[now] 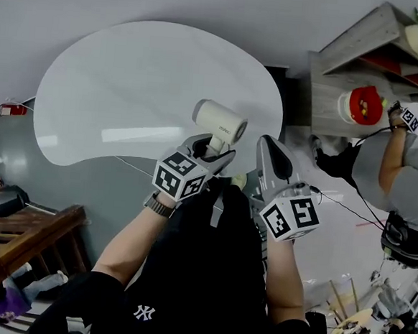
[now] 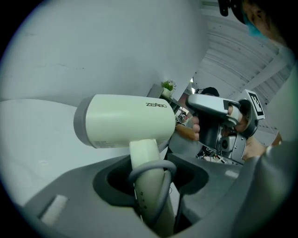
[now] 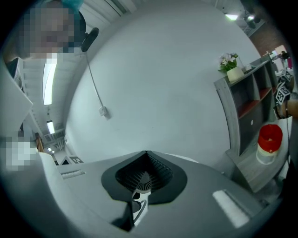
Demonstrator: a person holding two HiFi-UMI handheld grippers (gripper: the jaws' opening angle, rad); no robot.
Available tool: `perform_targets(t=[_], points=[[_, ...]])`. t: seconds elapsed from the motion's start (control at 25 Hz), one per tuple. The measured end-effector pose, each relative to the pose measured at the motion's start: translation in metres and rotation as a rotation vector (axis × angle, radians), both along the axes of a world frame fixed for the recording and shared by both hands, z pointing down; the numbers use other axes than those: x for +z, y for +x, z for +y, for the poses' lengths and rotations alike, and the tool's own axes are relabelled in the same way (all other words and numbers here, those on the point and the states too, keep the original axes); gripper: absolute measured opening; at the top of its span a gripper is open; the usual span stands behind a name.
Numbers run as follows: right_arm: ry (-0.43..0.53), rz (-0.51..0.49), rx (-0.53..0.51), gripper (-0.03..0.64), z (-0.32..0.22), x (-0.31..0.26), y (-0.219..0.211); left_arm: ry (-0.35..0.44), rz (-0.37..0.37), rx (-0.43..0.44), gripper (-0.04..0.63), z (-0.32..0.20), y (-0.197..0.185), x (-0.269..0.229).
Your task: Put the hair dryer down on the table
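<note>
Black-clad torso and both forearms fill the bottom of the head view, cut off by the frame edge. Left claw (image 1: 213,151) clenched on the handle (image 2: 148,183) of the hair dryer (image 1: 220,120). Grey cord (image 2: 163,183) looped round the handle and caught in the same grip. Lower end of the handle runs out of sight between the jaws. Dryer upright, its cream barrel lying level just above the jaw tips, grey end to the left in the left gripper view. Small print on its side too blurred to read surely. From the head view the dryer hangs over the near edge of the white desk (image 1: 121,91), held off the surface, not resting on it. Right claw (image 1: 270,147) just to the right of the dryer and apart from it, jaws pressed together with nothing gripped. A small pale shape shows through the slit below them, not identifiable. Grey shelf (image 1: 361,59) beyond the desk, cut off at the top right, with a red-lidded jar (image 1: 363,104) on it. Second person (image 1: 411,164) at the right edge, only partly in frame.
</note>
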State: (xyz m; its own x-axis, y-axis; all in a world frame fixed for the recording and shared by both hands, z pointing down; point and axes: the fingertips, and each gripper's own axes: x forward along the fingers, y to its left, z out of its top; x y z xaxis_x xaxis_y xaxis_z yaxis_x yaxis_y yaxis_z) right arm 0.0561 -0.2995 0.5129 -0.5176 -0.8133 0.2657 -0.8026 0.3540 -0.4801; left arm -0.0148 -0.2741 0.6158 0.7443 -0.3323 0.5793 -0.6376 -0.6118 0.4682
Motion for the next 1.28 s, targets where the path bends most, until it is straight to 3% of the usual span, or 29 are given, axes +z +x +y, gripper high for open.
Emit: perform_targets(t=[0.76,1.28], points=[[-0.064,-0.009,0.054,0.025,-0.036,0.051,0.009,-0.199,-0.106,0.004,0.224,-0.046,0.006,0.086],[-0.083,-0.011,0.052,0.025,-0.047,0.056,0.002,-0.276,-0.157,-0.026,0.230,-0.059,0.001,0.112]])
